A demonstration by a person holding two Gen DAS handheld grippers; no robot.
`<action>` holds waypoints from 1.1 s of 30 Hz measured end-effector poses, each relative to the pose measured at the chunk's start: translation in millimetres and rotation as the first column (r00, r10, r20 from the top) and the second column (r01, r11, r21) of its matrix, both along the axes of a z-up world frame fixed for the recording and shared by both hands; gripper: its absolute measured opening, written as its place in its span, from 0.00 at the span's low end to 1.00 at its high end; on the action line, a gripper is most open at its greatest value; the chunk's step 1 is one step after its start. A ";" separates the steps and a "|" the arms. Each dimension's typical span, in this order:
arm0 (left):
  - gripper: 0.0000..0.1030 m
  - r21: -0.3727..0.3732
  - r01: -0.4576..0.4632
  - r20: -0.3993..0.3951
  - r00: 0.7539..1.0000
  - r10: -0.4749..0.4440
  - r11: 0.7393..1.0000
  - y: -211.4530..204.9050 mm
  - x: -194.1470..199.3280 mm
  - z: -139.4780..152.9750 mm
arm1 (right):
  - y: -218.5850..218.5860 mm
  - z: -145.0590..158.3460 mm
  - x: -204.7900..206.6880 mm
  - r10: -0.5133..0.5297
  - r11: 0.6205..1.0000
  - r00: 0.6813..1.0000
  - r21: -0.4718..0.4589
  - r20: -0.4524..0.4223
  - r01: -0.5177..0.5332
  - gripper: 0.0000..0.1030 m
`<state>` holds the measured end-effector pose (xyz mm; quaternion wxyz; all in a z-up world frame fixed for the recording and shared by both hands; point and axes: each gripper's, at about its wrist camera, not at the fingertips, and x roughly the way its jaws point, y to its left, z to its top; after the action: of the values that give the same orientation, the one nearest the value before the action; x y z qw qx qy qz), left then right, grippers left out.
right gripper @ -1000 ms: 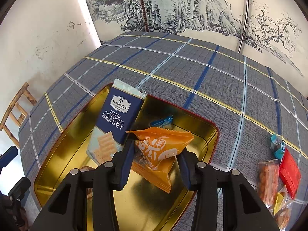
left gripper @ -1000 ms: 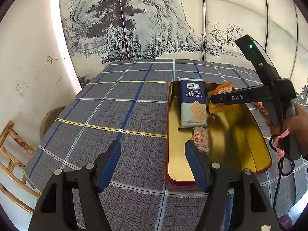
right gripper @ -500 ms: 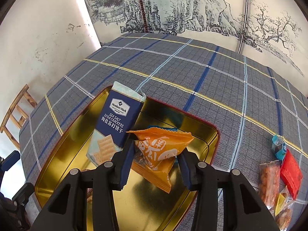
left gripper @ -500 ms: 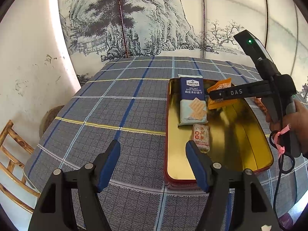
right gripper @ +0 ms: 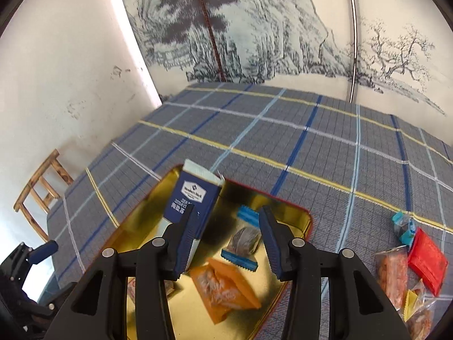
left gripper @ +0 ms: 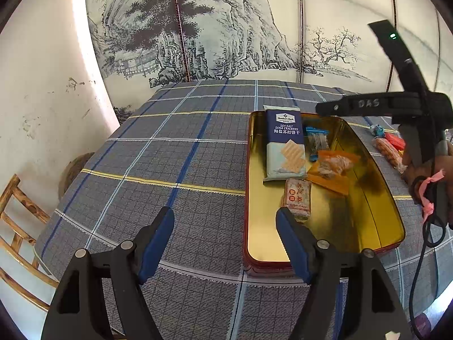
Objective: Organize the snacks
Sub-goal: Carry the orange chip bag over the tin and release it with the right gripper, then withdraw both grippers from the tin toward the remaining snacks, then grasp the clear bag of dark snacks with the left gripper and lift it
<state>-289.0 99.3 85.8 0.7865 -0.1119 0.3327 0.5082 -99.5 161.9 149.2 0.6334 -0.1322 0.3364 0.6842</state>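
Having just let go of the orange snack packet [right gripper: 223, 289], now lying in the gold tin [right gripper: 307, 218] beside the soda crackers [right gripper: 192, 198], the right gripper [right gripper: 226, 238] is lifting away with jaws parted and empty, while the left gripper [left gripper: 225, 240] is hovering with its jaws opening wider over nothing, leaving loose snacks [right gripper: 396, 272] waiting on the cloth.

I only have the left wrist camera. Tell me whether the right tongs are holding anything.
Observer: No. The right tongs are open with nothing between them; the orange snack packet lies on the floor of the gold tin below.
Operator: Report what sits outside the tin by the red packet.
Observer: Next to the red packet, nearer the right wrist camera, lies a small yellow packet that your view does not show.
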 end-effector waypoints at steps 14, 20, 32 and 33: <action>0.71 0.044 0.027 -0.018 1.000 -0.026 0.999 -21.6 11.7 14.9 | -179.0 -29.2 102.6 -0.337 0.941 0.941 0.045 0.025 0.336 0.60; 0.75 0.059 0.099 -0.052 0.994 -0.096 0.993 -42.2 38.7 25.4 | -258.3 -68.5 168.0 -0.529 0.842 0.839 -0.043 0.125 0.537 0.60; 0.76 -0.237 0.437 0.008 0.894 -0.448 0.867 -85.1 182.0 29.3 | -336.1 -102.1 236.1 -0.640 0.768 0.767 -0.067 -0.047 0.637 0.66; 0.76 -0.289 0.454 0.028 0.884 -0.467 0.843 -85.7 200.9 24.4 | -336.4 -102.6 234.8 -0.632 0.775 0.773 -0.063 -0.056 0.629 0.67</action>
<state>-88.2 13.6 110.2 0.8532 -0.1305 0.4371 0.2529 135.4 -174.6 46.6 0.8102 0.0008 0.3982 0.4301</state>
